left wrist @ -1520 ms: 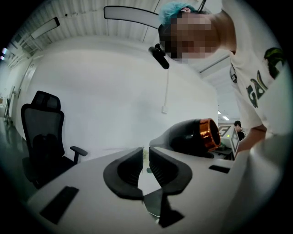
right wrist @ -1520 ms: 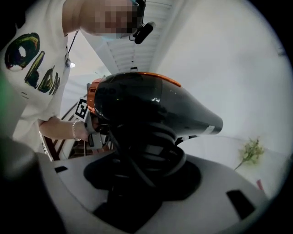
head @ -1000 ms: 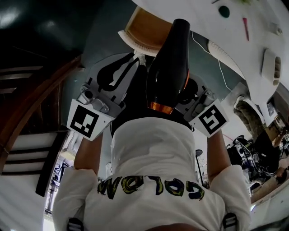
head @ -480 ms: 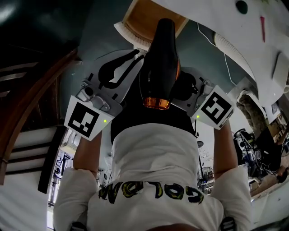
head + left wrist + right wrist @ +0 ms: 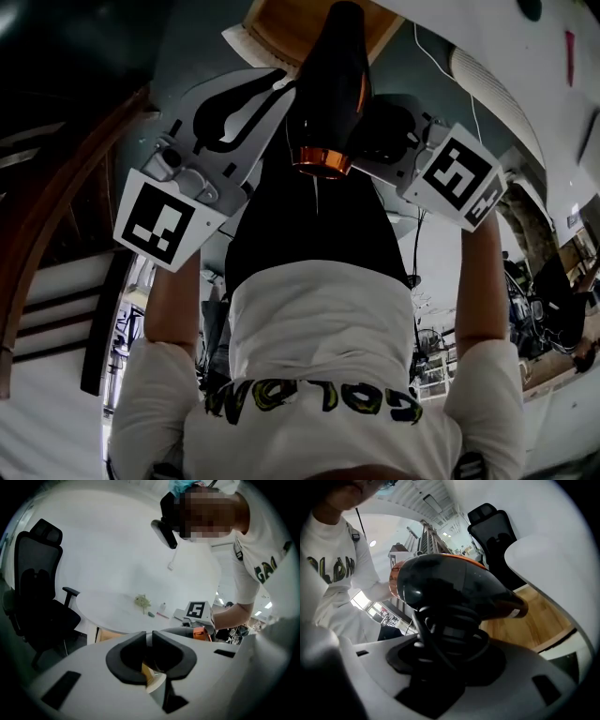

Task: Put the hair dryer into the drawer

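Above the open drawer (image 5: pixel 281 23), whose wooden floor shows under the edge of the white bench (image 5: pixel 487 37), we see the hair dryer (image 5: pixel 330 89) held in the air by the right hand-held gripper (image 5: pixel 377 131). Its long axis runs away from the person: the copper rear ring (image 5: pixel 322 161) is nearest the body and the nozzle reaches out over the wood. From the right gripper view the same line holds, with the barrel (image 5: pixel 450 588) lying crosswise above the jaws and the nozzle tip in front of the drawer floor (image 5: pixel 539 616), so we judge that the drawer lies ahead of and below this hand-held gripper. The dryer is not resting on the wood; it hangs clear of it. The right hand-held gripper (image 5: pixel 450 637) is clamped on the dryer's handle, round which the cord (image 5: pixel 423 634) is wound, and the jaws press on handle and cord together. The left hand-held gripper (image 5: pixel 281 86) sits just beside the barrel on its left, about as near the drawer as the right one, but in its own view its jaws (image 5: pixel 150 641) stand pressed almost together with only a slit between them and nothing pinched. We judge that the right hand alone carries the load, and that lowering it nozzle-first along this axis is what the placing turns on.
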A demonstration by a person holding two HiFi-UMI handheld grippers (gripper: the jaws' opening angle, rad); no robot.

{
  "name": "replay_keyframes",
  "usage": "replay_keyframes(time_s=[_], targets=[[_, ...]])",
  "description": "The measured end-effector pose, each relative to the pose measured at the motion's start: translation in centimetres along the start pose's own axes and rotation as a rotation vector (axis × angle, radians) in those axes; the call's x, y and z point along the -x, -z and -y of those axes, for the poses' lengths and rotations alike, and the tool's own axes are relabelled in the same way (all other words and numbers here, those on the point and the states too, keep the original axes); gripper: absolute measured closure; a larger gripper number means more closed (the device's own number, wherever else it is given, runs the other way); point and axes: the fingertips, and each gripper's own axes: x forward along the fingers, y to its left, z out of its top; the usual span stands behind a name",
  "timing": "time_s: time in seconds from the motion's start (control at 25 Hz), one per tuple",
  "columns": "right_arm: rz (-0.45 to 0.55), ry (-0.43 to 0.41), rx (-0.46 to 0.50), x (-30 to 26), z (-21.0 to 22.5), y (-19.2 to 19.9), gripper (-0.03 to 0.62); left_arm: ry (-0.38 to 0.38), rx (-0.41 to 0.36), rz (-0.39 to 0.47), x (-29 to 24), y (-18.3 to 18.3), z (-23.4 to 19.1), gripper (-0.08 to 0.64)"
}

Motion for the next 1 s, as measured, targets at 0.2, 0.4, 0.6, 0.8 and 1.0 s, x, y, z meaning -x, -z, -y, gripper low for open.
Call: replay_keyframes(time_s=[0.2,0.4,0.6,0.8,1.0], targets=[[-0.066,0.005,-0.004,-0.8,2.6,0.8,0.334,0.016,-0.020,-0.048,-1.2,1.1,-1.0,0.514],[-0.129,0.073,0.010,-2.1,4.9,0.8,0.335,0.009,-0.058,-0.101,-1.4,2.0,-2.3,0.522],[-0.185,0.121,0.022,-3.1,7.5,0.9,0.334,0.007,-0.054,-0.136,-2.5,2.6,-3.8,0.523],[-0.236,0.177,0.028,-4.2,10.0,0.4,0.336,0.005,-0.072,-0.176,-3.3,3.1,-5.5,0.523],[-0.290,0.247,0.052,-5.5,12.2,-0.2,0.335,-0.001,-0.073,-0.202,-3.8,3.9,-7.0,0.523]])
